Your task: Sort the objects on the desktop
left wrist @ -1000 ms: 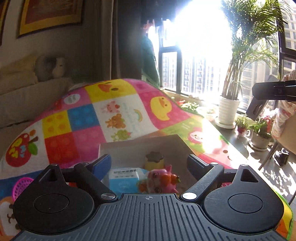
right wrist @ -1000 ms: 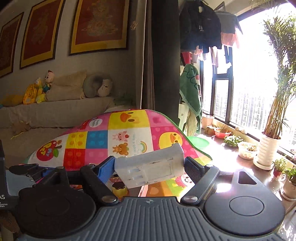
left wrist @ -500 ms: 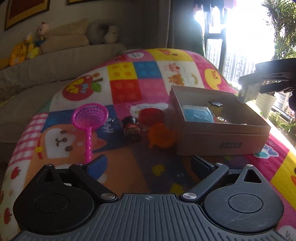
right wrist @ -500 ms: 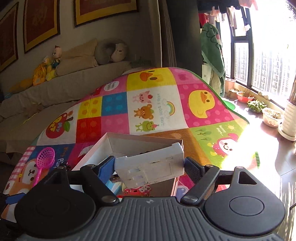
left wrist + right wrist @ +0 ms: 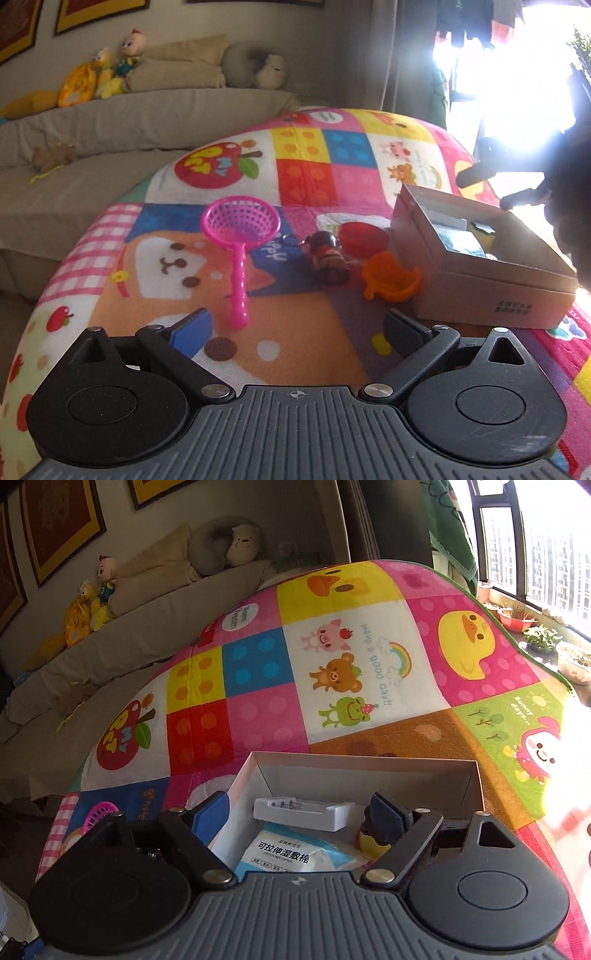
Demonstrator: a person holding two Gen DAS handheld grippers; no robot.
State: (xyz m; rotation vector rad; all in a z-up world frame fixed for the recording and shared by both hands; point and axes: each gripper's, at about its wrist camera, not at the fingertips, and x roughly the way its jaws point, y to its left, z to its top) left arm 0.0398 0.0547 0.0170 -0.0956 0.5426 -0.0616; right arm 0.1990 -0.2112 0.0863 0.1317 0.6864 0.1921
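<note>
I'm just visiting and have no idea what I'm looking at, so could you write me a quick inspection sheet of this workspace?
Surface: colourful cartoon play mat, bulging under fisheye.
Job's things: open cardboard box holding a white plastic case, a wet-wipe pack and a small yellow bottle.
Clutter: pink toy strainer, dark figurine keychain, red bowl, orange cup, all on the mat beside the box.
Tongs: left tongs wide and empty; right tongs over the box, opening, white case lying free between them.
Cables: nothing seen.
Surroundings: sofa with plush toys, framed pictures, sunlit window, potted plants.
</note>
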